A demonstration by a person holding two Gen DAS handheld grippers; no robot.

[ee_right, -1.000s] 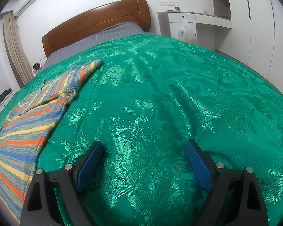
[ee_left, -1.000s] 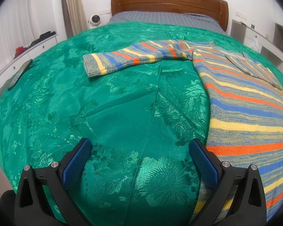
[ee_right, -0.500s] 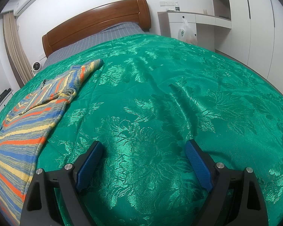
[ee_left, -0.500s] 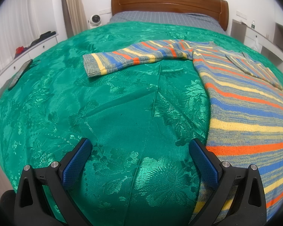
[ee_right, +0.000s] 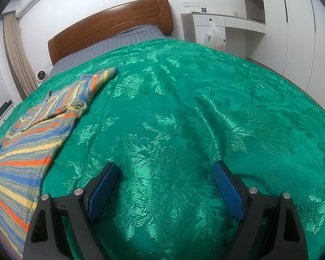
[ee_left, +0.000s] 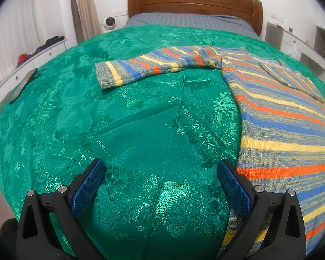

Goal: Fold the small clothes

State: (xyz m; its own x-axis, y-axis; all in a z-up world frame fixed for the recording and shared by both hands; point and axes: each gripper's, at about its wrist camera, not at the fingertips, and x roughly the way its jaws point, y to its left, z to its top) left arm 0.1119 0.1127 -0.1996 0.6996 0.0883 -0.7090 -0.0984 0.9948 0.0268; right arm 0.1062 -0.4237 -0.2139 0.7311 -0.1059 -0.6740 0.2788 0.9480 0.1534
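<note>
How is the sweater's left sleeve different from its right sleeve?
The left sleeve lies stretched straight out across the green bedspread, away from the sweater's body. The right sleeve is folded in, lying on top of the sweater's body. So the left sleeve shows full length; the right looks tucked and shorter. Both share the same stripes.

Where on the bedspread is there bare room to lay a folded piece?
Bare bedspread runs from the sweater's right edge to the bed's far side. A smaller bare patch lies below the outstretched sleeve, left of the body. The sweater itself fills the middle strip.
</note>
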